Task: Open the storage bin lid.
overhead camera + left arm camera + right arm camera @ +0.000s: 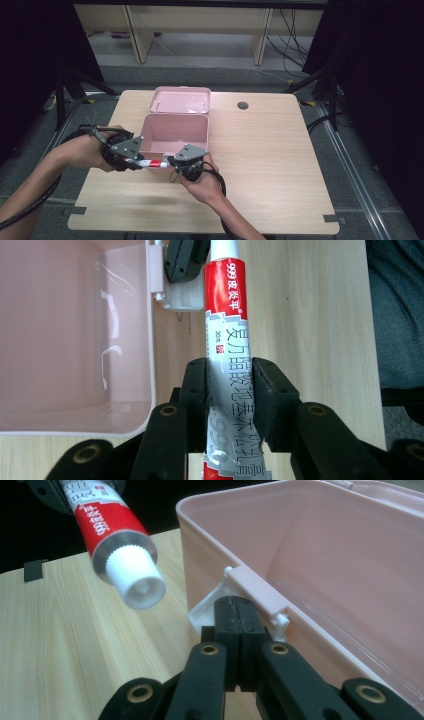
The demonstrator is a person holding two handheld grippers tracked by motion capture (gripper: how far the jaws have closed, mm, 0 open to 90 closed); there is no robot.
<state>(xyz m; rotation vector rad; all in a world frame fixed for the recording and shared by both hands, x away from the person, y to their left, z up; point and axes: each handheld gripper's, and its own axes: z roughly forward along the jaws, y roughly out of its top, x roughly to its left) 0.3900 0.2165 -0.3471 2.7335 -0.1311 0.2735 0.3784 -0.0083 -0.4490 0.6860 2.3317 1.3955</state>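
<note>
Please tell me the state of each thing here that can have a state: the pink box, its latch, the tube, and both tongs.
Pink box: open, lid folded back flat on the table, inside looks empty.
Latch: white clasp hanging loose, not fastened.
Tube: cap on, lifted off the table.
Left tongs: shut on the tube.
Right tongs: shut, tips at the latch.

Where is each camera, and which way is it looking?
High view: sits above the person's side, looking forward and down at the table and pink box; forearms and both claws show.
Left gripper view: rides the left claw, looking along its jaws clamped on the tube.
Right gripper view: rides the right claw, jaws together at the box's white latch.
All three share the box and tube.
</note>
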